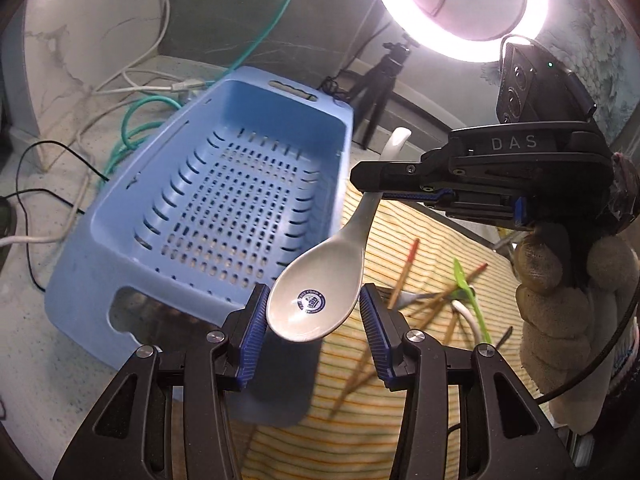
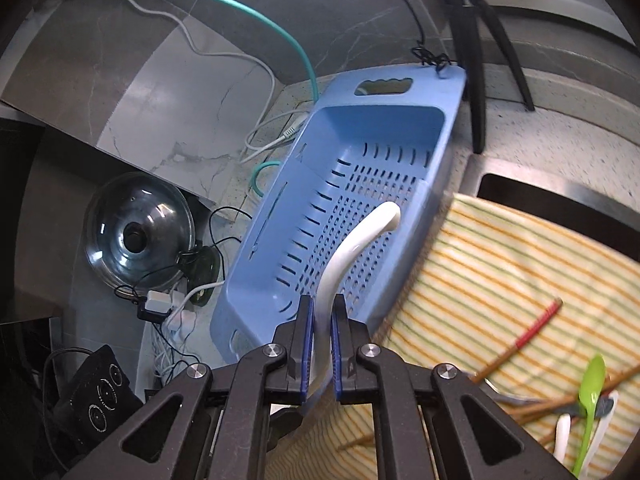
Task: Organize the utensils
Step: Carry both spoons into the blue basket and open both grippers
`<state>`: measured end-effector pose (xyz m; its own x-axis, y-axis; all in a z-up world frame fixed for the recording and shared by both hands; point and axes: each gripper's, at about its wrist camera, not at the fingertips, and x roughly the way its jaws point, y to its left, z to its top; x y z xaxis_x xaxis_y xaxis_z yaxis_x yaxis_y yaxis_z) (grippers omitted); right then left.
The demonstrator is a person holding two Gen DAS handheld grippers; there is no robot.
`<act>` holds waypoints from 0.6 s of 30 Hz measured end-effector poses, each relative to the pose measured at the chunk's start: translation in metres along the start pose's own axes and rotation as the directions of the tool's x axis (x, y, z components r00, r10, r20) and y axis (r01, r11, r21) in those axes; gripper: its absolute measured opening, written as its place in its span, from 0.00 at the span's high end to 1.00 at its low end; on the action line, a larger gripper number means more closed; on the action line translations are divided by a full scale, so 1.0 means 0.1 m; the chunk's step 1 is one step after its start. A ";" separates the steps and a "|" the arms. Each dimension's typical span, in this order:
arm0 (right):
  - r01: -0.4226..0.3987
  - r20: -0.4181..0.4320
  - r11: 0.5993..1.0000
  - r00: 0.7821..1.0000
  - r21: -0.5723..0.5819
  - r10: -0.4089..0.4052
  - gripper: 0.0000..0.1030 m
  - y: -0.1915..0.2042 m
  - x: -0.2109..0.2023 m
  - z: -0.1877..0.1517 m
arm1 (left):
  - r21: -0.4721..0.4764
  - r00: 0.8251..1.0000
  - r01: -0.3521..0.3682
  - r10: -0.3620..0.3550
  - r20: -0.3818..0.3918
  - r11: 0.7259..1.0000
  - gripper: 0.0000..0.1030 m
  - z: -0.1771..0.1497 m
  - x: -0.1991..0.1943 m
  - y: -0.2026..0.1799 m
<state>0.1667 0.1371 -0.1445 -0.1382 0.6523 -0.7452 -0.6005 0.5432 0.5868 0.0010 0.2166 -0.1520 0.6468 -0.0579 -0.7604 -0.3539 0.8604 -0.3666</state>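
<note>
A white ceramic spoon (image 1: 320, 280) with a blue emblem in its bowl hangs over the near right corner of an empty blue slotted basket (image 1: 100, 216). My left gripper (image 1: 314, 292) has its blue pads against both sides of the bowl. My right gripper (image 1: 372, 188), held by a gloved hand (image 1: 560, 300), is shut on the handle higher up. In the right wrist view my right gripper (image 2: 320, 320) pinches the white handle (image 2: 360, 236), which curves out over the basket (image 2: 256, 248). The bowl is hidden there.
A striped cloth (image 2: 500, 264) right of the basket carries chopsticks (image 2: 536, 328), a green spoon (image 2: 592, 380) and more utensils. Behind stand a ring light (image 1: 384, 8), a tripod (image 2: 476, 80) and loose cables (image 1: 136, 120). A glass pot lid (image 2: 136, 232) lies at the left.
</note>
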 end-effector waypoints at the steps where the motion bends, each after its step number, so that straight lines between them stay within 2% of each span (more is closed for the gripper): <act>1: 0.001 -0.005 1.000 1.000 -0.002 -0.001 0.92 0.00 0.04 0.04 | -0.002 1.000 -0.010 0.010 0.000 1.000 0.57 0.02 0.02 0.03; 8: 0.004 -0.038 1.000 0.999 -0.015 -0.005 0.92 0.01 0.31 0.27 | -0.010 0.999 -0.051 0.050 -0.012 0.999 0.58 0.14 0.13 0.16; 11: 0.030 -0.036 0.998 0.999 -0.056 -0.032 0.91 0.06 0.36 0.31 | -0.005 0.999 -0.049 0.048 -0.020 0.999 0.58 0.16 0.17 0.18; 14: 0.065 -0.032 0.994 0.997 -0.086 -0.067 0.87 0.11 0.39 0.34 | -0.003 0.997 -0.076 0.076 -0.018 0.997 0.58 0.17 0.18 0.18; 15: 0.074 -0.034 0.993 0.996 -0.090 -0.078 0.82 0.12 0.40 0.35 | -0.001 0.996 -0.083 0.083 -0.017 0.997 0.58 0.18 0.18 0.17; 17: 0.098 -0.018 0.990 0.995 -0.099 -0.100 0.56 0.12 0.39 0.35 | 0.003 0.996 -0.091 0.091 -0.013 0.996 0.58 0.19 0.17 0.16; 18: 0.102 -0.010 0.989 0.995 -0.104 -0.104 0.56 0.12 0.37 0.35 | 0.003 0.996 -0.092 0.092 -0.011 0.996 0.58 0.19 0.17 0.16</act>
<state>0.1823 0.1863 -0.1540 -0.0832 0.5868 -0.8054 -0.6900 0.5492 0.4714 0.0188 0.2388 -0.1605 0.6044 0.0159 -0.7965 -0.4098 0.8635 -0.2938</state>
